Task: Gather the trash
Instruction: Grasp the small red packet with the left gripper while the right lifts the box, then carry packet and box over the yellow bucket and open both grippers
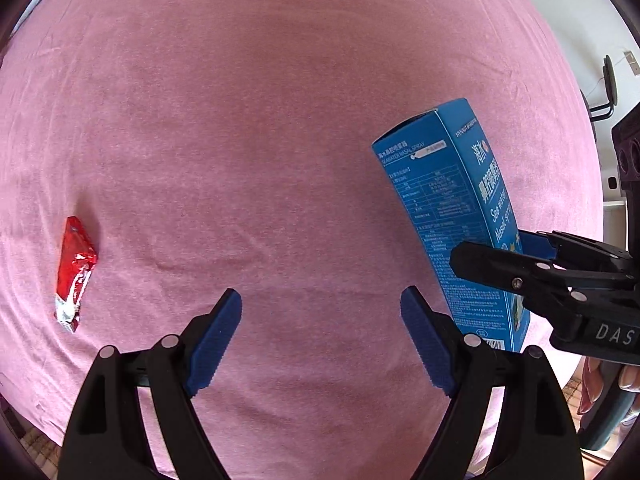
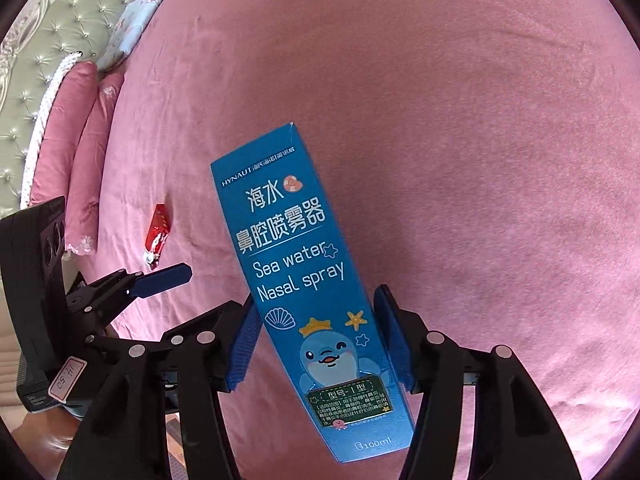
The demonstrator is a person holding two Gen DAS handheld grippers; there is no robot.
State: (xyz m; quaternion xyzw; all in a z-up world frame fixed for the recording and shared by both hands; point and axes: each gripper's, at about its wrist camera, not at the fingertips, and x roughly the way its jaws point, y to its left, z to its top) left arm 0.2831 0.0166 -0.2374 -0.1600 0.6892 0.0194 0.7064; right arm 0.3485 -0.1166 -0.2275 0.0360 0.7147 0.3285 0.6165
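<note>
A tall blue nasal spray box (image 2: 296, 240) is lifted off the pink bed sheet (image 2: 480, 160), tilted. My right gripper (image 2: 318, 300) is shut on its lower half, with a blue pad pressed on each side. In the left wrist view the same box (image 1: 448, 200) sits at the right with the right gripper (image 1: 508, 252) clamped across it. My left gripper (image 1: 322, 300) hangs open over bare sheet, nothing between its pads. A crumpled red wrapper (image 1: 76, 272) lies on the sheet to its left, and also shows left of the box as wrapper (image 2: 158, 232).
Pink pillows (image 2: 80, 140), a light blue pillow (image 2: 136, 20) and a green tufted headboard (image 2: 48, 40) stand at the bed's far left. The bed's edge and a white wall (image 1: 580, 40) are at the right. A person's hand (image 1: 600, 380) grips the right tool.
</note>
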